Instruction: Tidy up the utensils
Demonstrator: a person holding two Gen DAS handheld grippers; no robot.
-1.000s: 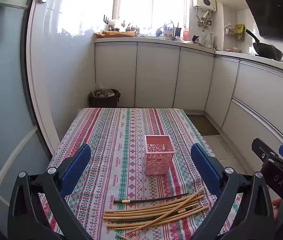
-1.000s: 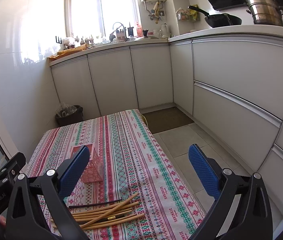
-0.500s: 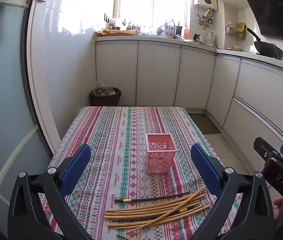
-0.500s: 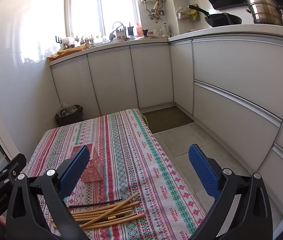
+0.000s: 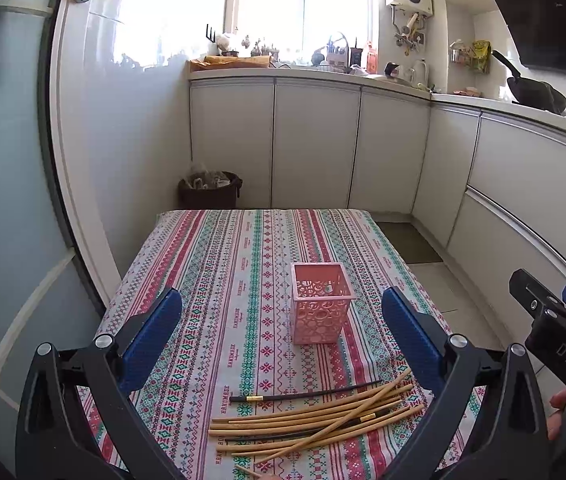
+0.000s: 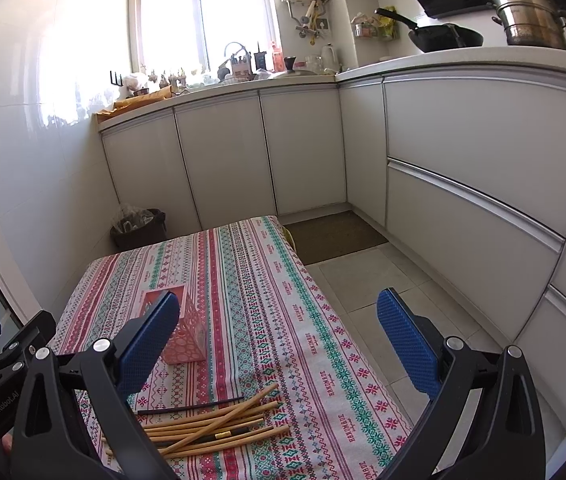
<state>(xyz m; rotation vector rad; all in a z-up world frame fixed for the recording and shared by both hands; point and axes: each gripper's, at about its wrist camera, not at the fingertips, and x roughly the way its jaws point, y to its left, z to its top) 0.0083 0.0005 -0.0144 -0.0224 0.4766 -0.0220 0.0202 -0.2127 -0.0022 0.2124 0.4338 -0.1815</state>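
Observation:
A loose pile of wooden chopsticks [image 5: 315, 420] [image 6: 211, 428], with a couple of black ones [image 5: 307, 392] among them, lies near the table's front edge. Behind it stands an upright pink openwork holder [image 5: 321, 304] [image 6: 187, 336], with nothing visible inside. My left gripper [image 5: 283, 332] hovers open above the table, the holder and pile framed between its blue pads. My right gripper [image 6: 279, 336] is open too, over the table's right half, holding nothing; its left pad partly hides the holder. Each gripper shows at the edge of the other's view.
The table [image 5: 219, 264] wears a striped patterned cloth. White cabinets [image 5: 315, 144] run along the back and right. A dark bin [image 5: 209, 190] stands on the floor beyond the table. A white wall [image 5: 83, 160] borders the left side. Tiled floor [image 6: 383, 276] lies to the right.
The left wrist view has tilted up a little, so the holder and chopsticks sit slightly lower in frame. The right wrist view is unchanged. Both grippers stay open.

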